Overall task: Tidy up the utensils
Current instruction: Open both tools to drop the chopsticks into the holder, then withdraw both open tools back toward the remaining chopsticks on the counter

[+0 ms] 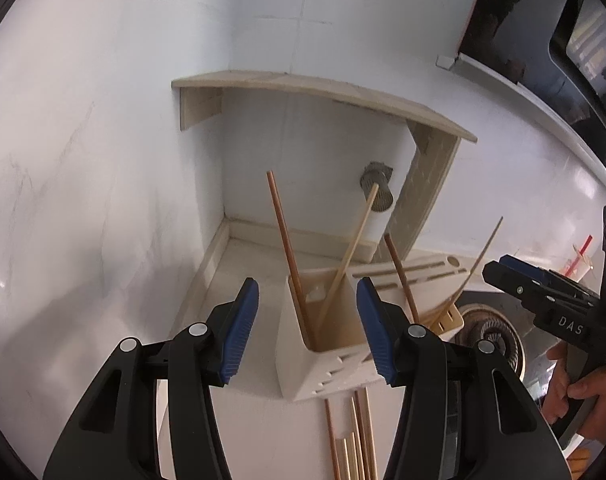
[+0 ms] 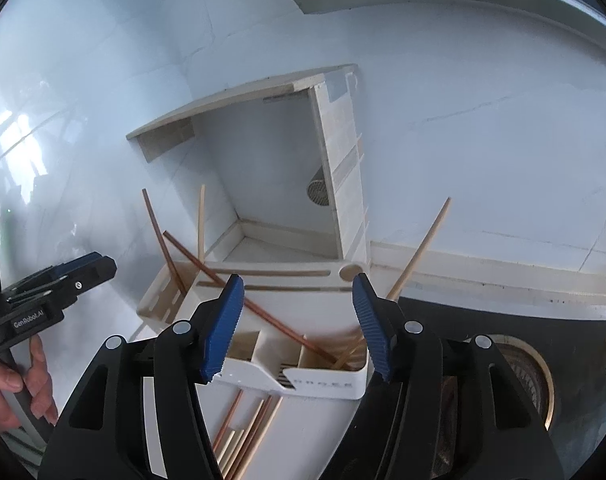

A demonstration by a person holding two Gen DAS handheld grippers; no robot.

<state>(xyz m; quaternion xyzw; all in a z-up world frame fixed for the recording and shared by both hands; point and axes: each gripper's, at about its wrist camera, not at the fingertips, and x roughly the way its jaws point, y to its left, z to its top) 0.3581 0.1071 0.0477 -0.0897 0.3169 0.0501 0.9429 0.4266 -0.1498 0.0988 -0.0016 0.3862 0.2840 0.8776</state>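
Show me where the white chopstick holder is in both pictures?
Left wrist view: holder sits low in the centre, between the left tongs.
Right wrist view: holder sits low in the centre, between the right tongs.
Shared landmark: the shelf above the corner.

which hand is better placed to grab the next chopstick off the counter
Either, marginally the right. Both tongs, left and right, are open and empty above the holder, and the loose chopsticks lie just below the right one.
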